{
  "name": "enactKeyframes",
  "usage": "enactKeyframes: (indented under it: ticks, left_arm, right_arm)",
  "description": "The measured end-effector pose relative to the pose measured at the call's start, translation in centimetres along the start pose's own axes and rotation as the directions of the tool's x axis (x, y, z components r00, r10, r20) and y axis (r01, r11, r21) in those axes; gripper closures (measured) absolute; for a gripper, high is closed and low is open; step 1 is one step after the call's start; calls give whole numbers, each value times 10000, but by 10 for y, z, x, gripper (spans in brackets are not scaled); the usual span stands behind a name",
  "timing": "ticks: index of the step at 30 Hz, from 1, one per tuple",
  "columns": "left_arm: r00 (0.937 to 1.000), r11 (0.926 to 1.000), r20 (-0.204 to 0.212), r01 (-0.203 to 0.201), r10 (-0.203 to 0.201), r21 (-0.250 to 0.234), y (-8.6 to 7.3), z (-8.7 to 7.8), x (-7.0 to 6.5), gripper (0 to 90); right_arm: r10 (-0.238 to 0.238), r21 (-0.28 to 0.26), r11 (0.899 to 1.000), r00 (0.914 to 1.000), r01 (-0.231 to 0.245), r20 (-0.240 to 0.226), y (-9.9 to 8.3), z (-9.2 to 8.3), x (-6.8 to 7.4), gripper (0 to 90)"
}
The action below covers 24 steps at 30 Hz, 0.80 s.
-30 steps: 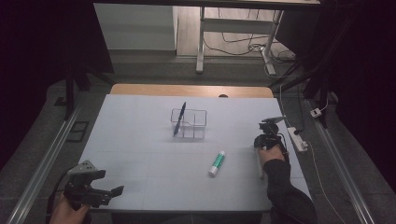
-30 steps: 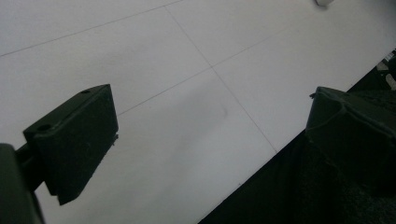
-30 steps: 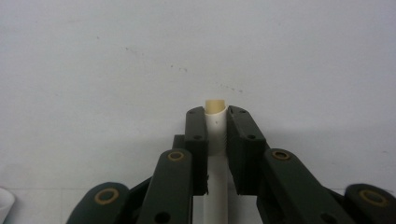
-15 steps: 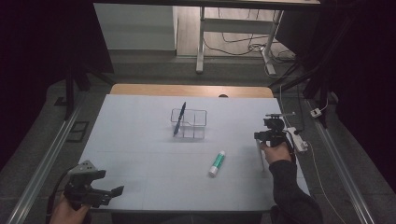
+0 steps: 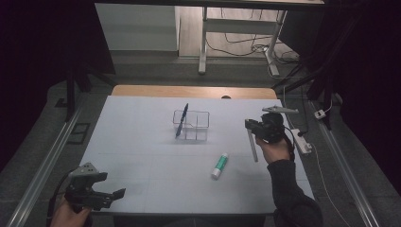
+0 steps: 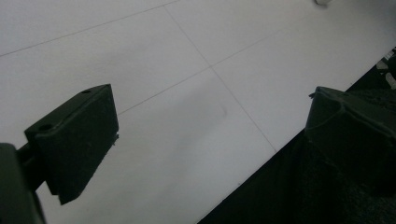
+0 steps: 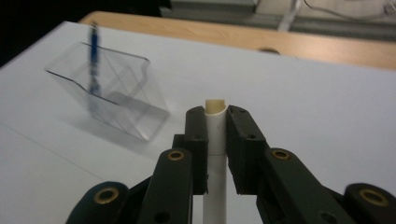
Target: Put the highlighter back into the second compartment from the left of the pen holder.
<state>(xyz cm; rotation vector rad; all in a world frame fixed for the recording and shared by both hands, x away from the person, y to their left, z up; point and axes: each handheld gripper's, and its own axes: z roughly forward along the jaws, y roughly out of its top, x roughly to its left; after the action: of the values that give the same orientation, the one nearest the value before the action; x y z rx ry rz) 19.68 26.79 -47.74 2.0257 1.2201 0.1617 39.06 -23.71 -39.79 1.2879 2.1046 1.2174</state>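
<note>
Wide white table (image 5: 142,142) across the middle of the high view, wooden edge along the far side.

Down at the near left corner, left gripper (image 5: 108,196) held in a hand over the table's near edge, jaws spread wide apart, nothing between them. Same story in the left gripper view: left gripper (image 6: 210,135) with both black jaws well apart over bare white surface and the dark drop past the table's edge.

Over at the right, right gripper (image 5: 249,125) raised in a hand (image 5: 272,149), sleeve running back to the near right. Clamped tight on a white stick (image 5: 253,146), slim and pale, hanging down from the jaws toward the table. Close up in the right gripper view: right gripper (image 7: 215,135) squeezed onto the white stick (image 7: 215,140), its cream tip poking just above the jaws.

Centre of the table, toward the far side: clear plastic organizer (image 5: 191,126), divided into compartments, well apart from both grippers. Blue pen (image 5: 181,120) leaning in its left part, top tilted right.

Nearer, between organizer and right hand: green-and-white tube (image 5: 219,165) lying flat, alone on the table.
</note>
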Motion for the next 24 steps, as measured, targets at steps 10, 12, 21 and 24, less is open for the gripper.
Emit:
enactKeyframes:
  ticks: [10, 12, 21, 24]
  left_arm:
    - [10000, 10000, -5, -7, 7, 1, 0, 0, 0, 27]
    - [10000, 10000, 5, -5, 5, 10, 0, 0, 0, 26]
    - [10000, 10000, 32, 39, -39, 1, 0, 0, 1, 22]
    - [10000, 10000, 56, 46, -46, -10, 0, 0, 1, 22]
  right_arm:
    - [-1107, -1092, 9890, 9888, 997, -1001, 31, 15, 38, 793]
    - [-1201, -1262, 9865, 9853, 1047, -1212, 36, 20, 43, 793]
    - [-1760, -1757, 9735, 9704, 1467, -1652, 54, 48, 64, 792]
    - [-1984, -1943, 9672, 9644, 1637, -1748, 59, 56, 71, 792]
